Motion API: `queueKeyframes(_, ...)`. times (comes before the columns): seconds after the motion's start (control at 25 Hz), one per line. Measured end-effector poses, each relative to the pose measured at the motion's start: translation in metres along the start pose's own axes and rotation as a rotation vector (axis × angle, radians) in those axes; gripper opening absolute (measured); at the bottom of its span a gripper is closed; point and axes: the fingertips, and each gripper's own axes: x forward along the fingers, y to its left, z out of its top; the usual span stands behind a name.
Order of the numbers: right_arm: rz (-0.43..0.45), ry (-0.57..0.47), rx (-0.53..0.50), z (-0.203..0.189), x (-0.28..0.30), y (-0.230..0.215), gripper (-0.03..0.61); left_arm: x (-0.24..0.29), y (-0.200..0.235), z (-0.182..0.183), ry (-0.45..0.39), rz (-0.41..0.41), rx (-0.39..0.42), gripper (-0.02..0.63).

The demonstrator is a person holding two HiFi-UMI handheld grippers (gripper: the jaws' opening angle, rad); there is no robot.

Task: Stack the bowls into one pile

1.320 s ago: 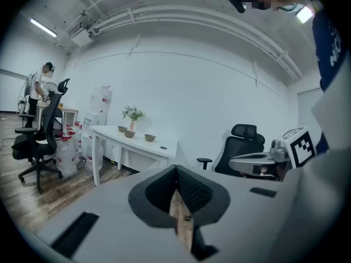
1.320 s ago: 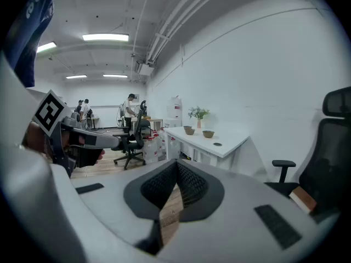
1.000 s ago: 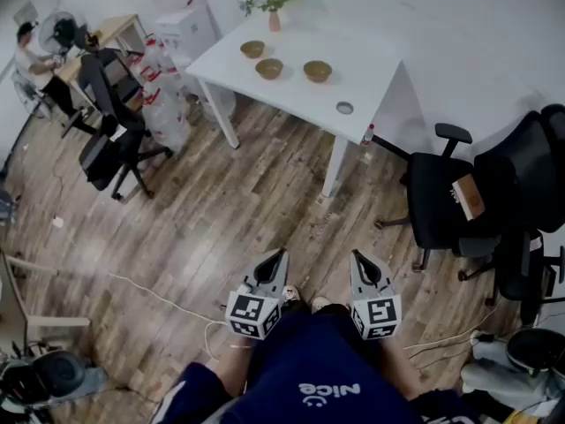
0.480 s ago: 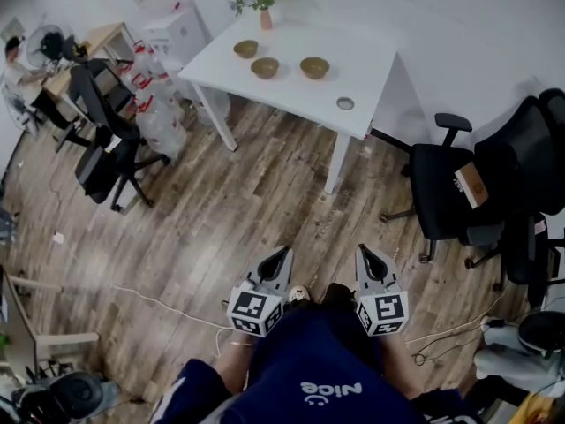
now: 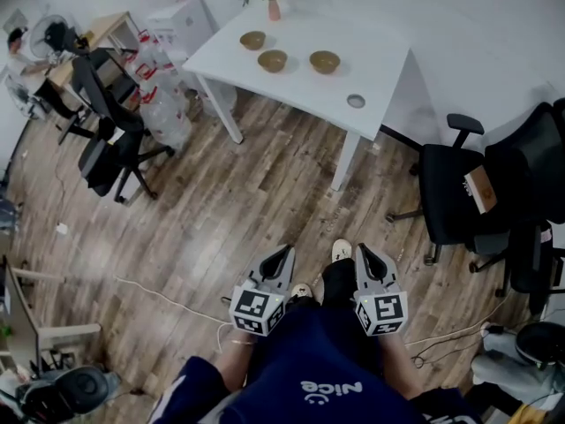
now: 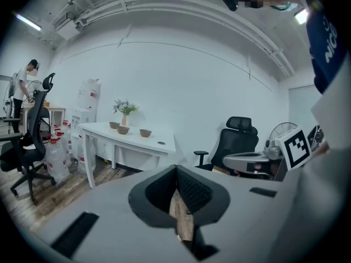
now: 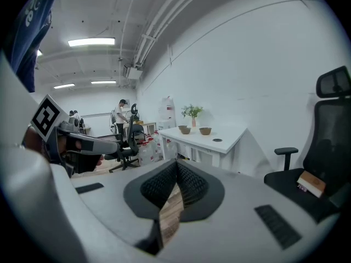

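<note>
Three bowls (image 5: pixel 272 60) apart on far tabletop (image 5: pixel 380 69). Left gripper (image 5: pixel 284 253), right gripper (image 5: pixel 362 253): jaws closed tight, holding nothing. Risk: unopened jaws shove bowl off edge.

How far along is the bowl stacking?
Done: nothing yet. The left bowl, middle bowl and right bowl sit apart on the table. In hand: nothing; the left gripper and right gripper are shut and empty, over the floor short of the table. Left: all the stacking.

Matt white table (image 5: pixel 305 87), wood-plank floor (image 5: pixel 229 210), seemingly ceramic brown bowls (image 5: pixel 272 60).
</note>
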Motion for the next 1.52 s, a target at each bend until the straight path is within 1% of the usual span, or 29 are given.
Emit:
queueKeyframes(0.16, 0.03, -0.002, -0.005, 0.006, 0.03, -0.021, 0.023, 0.024, 0.008, 0.015, -0.026, 0.036, -0.004, 0.018)
queueKeyframes(0.32, 0.051, -0.026, -0.039, 0.032, 0.066, -0.053, 0.023, 0.056, 0.022, 0.033, -0.044, 0.09, -0.012, 0.018)
queueKeyframes(0.52, 0.035, -0.073, -0.045, 0.068, 0.108, -0.107, 0.023, 0.103, 0.039, 0.063, -0.071, 0.152, -0.021, 0.018)
queueKeyframes(0.72, 0.089, -0.079, -0.081, 0.087, 0.146, -0.142, 0.023, 0.146, 0.047, 0.083, -0.089, 0.199, -0.051, 0.018)
queueKeyframes(0.84, 0.095, -0.074, -0.086, 0.094, 0.162, -0.161, 0.023, 0.171, 0.041, 0.096, -0.095, 0.208, -0.028, 0.018)
queueKeyframes(0.92, 0.105, -0.077, -0.087, 0.099, 0.17, -0.174, 0.023, 0.186, 0.039, 0.103, -0.103, 0.226, -0.006, 0.018)
queueKeyframes(1.0, 0.116, -0.084, -0.097, 0.104, 0.176, -0.186, 0.023, 0.196, 0.041, 0.109, -0.116, 0.248, -0.002, 0.018)
queueKeyframes(1.12, 0.106, -0.088, -0.099, 0.109, 0.182, -0.203, 0.023, 0.205, 0.048, 0.113, -0.13, 0.278, -0.022, 0.018)
queueKeyframes(1.28, 0.084, -0.076, -0.079, 0.106, 0.185, -0.223, 0.023, 0.216, 0.052, 0.116, -0.142, 0.302, -0.05, 0.018)
queueKeyframes(1.52, 0.102, -0.058, -0.093, 0.104, 0.195, -0.221, 0.023, 0.228, 0.061, 0.117, -0.15, 0.301, -0.107, 0.018)
